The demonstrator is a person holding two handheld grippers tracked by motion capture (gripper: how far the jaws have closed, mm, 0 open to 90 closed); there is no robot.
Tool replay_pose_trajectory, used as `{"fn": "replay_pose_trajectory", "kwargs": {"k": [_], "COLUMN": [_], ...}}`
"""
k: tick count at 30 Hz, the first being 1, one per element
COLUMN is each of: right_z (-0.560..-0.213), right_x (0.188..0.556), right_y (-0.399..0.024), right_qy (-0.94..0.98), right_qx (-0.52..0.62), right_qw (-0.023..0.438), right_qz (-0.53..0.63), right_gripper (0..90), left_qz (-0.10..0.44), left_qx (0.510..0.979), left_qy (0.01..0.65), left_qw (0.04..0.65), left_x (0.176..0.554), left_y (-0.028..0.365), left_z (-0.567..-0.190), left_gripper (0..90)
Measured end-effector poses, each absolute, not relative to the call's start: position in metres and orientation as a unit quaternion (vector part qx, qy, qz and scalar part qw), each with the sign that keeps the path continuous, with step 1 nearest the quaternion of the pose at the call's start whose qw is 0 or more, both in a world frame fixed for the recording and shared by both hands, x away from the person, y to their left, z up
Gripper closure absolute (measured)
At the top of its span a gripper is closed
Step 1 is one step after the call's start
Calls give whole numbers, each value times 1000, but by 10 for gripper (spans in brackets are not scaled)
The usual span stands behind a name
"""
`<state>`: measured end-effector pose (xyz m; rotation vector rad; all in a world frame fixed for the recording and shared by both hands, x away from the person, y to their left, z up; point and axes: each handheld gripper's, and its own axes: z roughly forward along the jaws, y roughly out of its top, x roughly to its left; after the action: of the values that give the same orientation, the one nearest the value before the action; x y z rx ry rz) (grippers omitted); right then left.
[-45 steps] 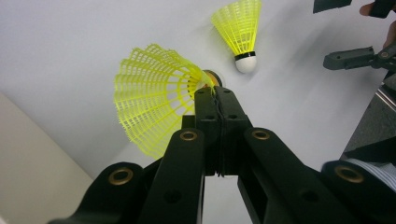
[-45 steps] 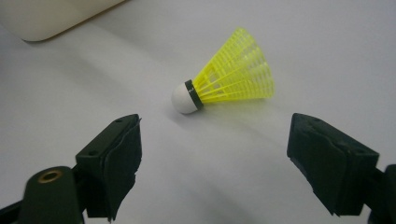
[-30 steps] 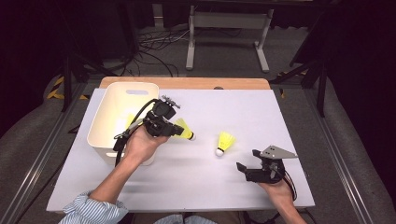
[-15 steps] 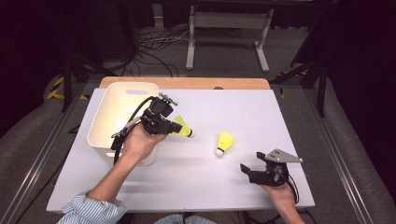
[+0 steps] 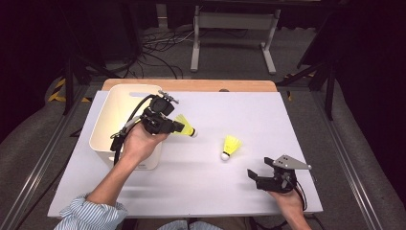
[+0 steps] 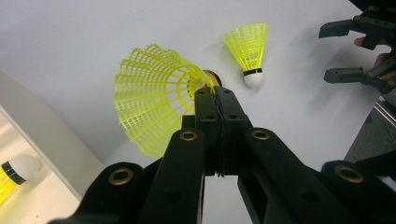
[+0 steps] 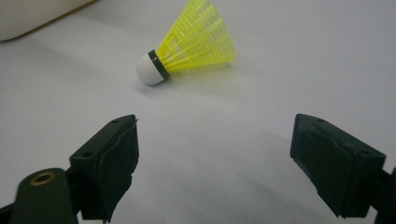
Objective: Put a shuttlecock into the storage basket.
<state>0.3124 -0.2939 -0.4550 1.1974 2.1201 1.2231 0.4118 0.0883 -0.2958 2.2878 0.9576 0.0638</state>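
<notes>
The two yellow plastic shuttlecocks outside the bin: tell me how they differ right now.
The yellow plastic shuttlecock held by the left gripper is lifted beside the white plastic bin; the yellow plastic shuttlecock on the table lies loose on the white surface. The held one is pinched at its skirt between the left gripper jaws; the loose one is untouched, ahead of the open right gripper. Both have yellow mesh skirts.

The left gripper is held raised near the table's left edge, jaws pressed together, forearm in a striped sleeve. The right gripper is held low near the front right corner, jaws spread wide.
</notes>
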Motion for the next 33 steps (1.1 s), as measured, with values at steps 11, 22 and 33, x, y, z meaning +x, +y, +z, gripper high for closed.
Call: {"fn": "replay_pose_trajectory", "kwargs": {"k": [11,22,33], "right_z": [-457,-459,-460], "right_x": [311,312,312], "right_y": [-295,-293,-293], "right_qy": [759,765,765], "right_qx": [432,429,429], "right_qw": [206,205,205], "right_qz": [441,436,435], "right_gripper": [159,159,159], "left_qz": [31,34,46], "left_qx": [867,864,861], "left_qy": [368,371,374], "left_qw": [334,339,342], "left_x": [415,416,418], "left_y": [92,96,103], "left_z": [-284,-277,-265], "left_gripper": [894,895,895]}}
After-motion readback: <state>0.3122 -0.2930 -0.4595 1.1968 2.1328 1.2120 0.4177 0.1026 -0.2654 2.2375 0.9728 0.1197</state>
